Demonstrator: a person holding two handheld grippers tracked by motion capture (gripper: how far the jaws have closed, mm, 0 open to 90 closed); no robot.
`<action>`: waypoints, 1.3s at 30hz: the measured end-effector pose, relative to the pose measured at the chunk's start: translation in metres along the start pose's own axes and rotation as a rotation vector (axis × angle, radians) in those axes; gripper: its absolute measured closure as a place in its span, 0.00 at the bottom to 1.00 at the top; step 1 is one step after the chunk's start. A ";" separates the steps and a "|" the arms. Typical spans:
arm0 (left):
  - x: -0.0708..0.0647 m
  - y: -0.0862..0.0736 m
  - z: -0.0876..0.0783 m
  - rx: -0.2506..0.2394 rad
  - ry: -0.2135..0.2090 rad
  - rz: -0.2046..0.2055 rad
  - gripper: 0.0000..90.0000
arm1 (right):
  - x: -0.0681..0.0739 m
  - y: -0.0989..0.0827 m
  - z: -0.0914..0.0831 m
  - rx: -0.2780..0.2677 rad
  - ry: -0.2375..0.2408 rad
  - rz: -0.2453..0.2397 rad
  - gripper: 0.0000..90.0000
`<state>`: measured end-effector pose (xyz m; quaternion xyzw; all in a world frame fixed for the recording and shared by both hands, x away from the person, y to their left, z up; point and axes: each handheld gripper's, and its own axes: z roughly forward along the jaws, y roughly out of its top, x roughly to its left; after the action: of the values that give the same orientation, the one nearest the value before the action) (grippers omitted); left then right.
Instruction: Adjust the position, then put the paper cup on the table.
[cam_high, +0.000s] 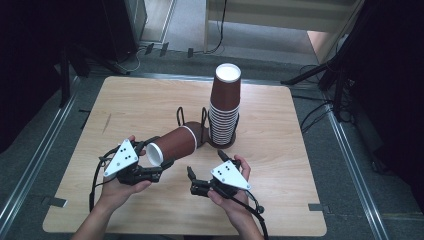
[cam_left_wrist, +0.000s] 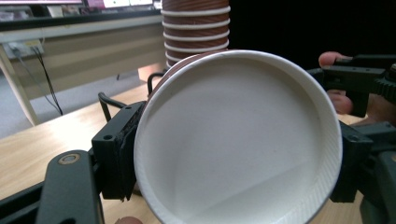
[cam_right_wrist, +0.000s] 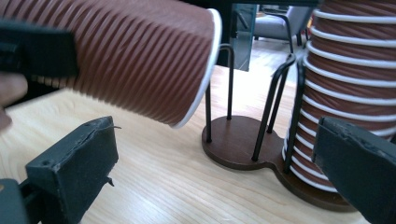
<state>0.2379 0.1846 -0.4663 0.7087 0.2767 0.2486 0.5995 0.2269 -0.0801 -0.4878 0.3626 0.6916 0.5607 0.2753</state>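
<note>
The left gripper clamps the brown paper cup sideways above the table, beside the wire rack and stacked cups. The right gripper waits open. Squeezing harder could crush the thin rim; swinging might topple the stack.

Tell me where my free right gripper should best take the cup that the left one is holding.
Probably the ribbed brown wall near the far end of the cup, coming from its right side. It lies almost level in the left gripper, whose jaws clamp the near end; the right gripper is open beside it.
</note>
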 end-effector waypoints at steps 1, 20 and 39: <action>0.000 0.000 0.000 -0.008 0.001 -0.006 0.26 | -0.001 0.001 -0.001 -0.003 -0.002 0.033 0.00; -0.005 -0.005 0.004 -0.070 0.003 -0.025 0.25 | -0.012 0.018 -0.017 -0.041 0.020 0.376 0.00; -0.017 -0.006 0.014 -0.093 0.002 -0.043 0.25 | -0.001 0.004 -0.023 -0.162 0.009 0.907 0.00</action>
<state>0.2346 0.1634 -0.4751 0.6739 0.2805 0.2490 0.6365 0.2106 -0.0938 -0.4794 0.6035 0.4181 0.6784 0.0264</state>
